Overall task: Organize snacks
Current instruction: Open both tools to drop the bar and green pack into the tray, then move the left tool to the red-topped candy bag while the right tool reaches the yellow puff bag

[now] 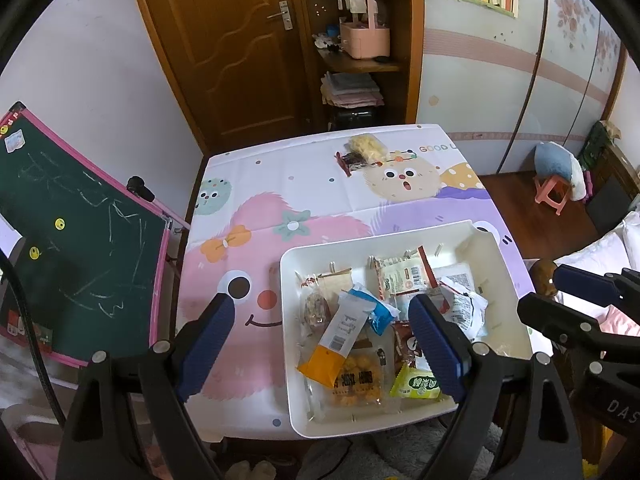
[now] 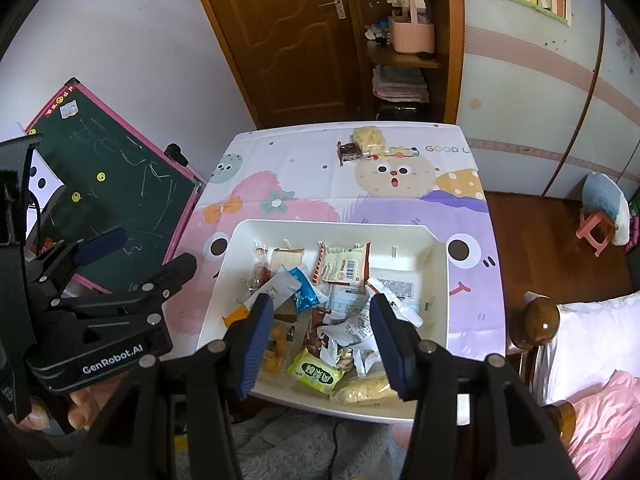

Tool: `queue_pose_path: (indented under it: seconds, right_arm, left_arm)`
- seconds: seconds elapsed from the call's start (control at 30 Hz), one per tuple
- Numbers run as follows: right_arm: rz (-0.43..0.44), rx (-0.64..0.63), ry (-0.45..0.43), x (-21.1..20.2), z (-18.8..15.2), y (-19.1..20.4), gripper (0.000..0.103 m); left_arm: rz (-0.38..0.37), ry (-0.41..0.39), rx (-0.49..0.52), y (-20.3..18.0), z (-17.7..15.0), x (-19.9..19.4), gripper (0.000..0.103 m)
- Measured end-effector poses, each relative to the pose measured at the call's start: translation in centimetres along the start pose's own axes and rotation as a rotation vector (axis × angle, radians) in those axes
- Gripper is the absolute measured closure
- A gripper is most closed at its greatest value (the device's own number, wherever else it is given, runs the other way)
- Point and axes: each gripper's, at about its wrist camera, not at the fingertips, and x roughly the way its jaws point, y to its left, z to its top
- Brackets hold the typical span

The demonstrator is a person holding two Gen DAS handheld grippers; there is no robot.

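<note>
a white bin [image 1: 400,426] stands on the near right part of the desk [image 1: 256,184], which has a cartoon cloth with pink and purple creatures. the bin is full of snacks lying in a loose heap: an orange pack [image 1: 334,346] with a white barcode end, a blue pack [image 1: 376,310], a green pack [image 1: 416,384], a clear bag of yellow puffs [image 1: 358,382], a white pack with red edge [image 1: 402,276] and some more white wrappers on the right side. two snacks are outside the bin, at the far edge of the desk and well apart from it: a yellow bag [image 1: 366,146] and, touching it on the left, a dark red pack [image 1: 352,160]. the left gripper [image 1: 322,344] hangs above the near left part of the bin, its jaws wide apart and holding nothing; one blue pad is over the cloth, the other over the heap. the right gripper [image 2: 326,342] hangs above the near middle of the bin, jaws partly apart, also with nothing between them. in the right wrist view a hand [image 2: 86,406] holds the handle of the left gripper. a green chalkboard [image 1: 68,236] with pink frame leans left of the desk, and a brown door [image 1: 232,44] is behind it.
</note>
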Motion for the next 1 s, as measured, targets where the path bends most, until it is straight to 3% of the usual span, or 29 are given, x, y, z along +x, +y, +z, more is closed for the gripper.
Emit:
queue_pose_path:
  seconds: [0.53, 0.8, 1.0]
  right_arm:
    - [0.018, 0.013, 0.018, 2.4, 2.5, -0.7, 0.052]
    - [-0.017, 0.015, -0.005, 3.4, 7.2, -2.6, 0.052]
    - [-0.048, -0.002, -0.037, 4.1, 14.2, -4.8, 0.053]
  left_arm:
    - [-0.002, 0.012, -0.004, 0.2, 1.6, 1.0, 0.015]
    - [0.000, -0.018, 0.044, 1.1, 7.4, 2.0, 0.015]
    - [-0.012, -0.067, 0.145, 1.6, 14.4, 3.6, 0.015]
